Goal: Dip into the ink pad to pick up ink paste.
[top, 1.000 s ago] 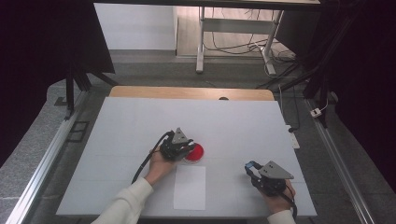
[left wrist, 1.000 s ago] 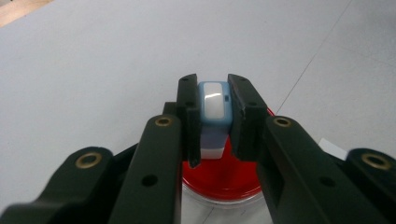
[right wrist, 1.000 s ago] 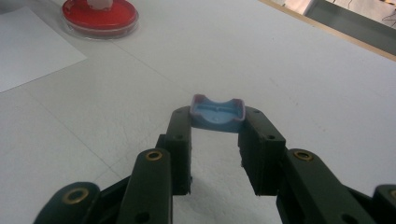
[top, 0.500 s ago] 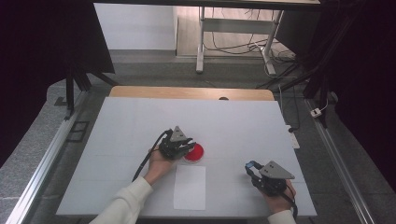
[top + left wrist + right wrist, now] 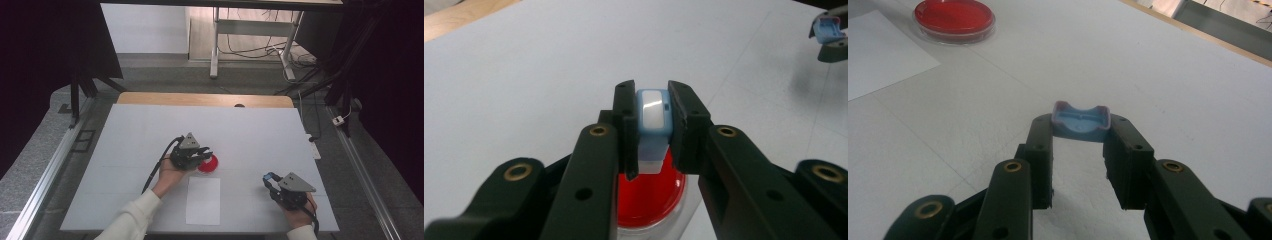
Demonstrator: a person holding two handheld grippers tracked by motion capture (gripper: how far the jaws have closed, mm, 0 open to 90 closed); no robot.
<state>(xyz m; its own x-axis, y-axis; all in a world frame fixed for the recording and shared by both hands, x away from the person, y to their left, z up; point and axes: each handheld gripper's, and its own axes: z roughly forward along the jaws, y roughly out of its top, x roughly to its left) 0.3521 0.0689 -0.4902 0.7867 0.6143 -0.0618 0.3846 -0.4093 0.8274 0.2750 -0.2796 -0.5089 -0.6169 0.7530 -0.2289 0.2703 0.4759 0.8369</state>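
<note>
- Blue plastic is sitting in both sets of tongs: the left gripper (image 5: 650,125) is clamping a small blue-and-white piece (image 5: 653,117), and the right gripper (image 5: 1079,132) is pinching a blue cap (image 5: 1081,122) at its jaw tips.
- In the high view, the left gripper (image 5: 192,155) is hovering at the near edge of the red dish (image 5: 209,164), roughly mid-table, while the right gripper (image 5: 286,189) is waiting well apart, near the front right corner of the white table (image 5: 260,135).
- In the left gripper view the piece is hanging directly over the red dish (image 5: 651,192), its pale lower end pointing down toward the red surface; whether it is touching that surface is too hard to tell.
- Separating the two blue parts is looking done, since each gripper is carrying one of them.
- Working the piece against the dish appears to be the step in hand, and it is looking only just under way.
- Bringing the cap back onto the piece is seemingly still waiting, as the two parts are lying far from one another.
- A white sheet of paper (image 5: 203,200) is lying flat just in front of the dish, with nothing resting on it; it may be serving as a place for setting things down later.
- From the right gripper view, the dish (image 5: 954,17) is looking closed or covered by a clear rim, though that is hard to confirm.
</note>
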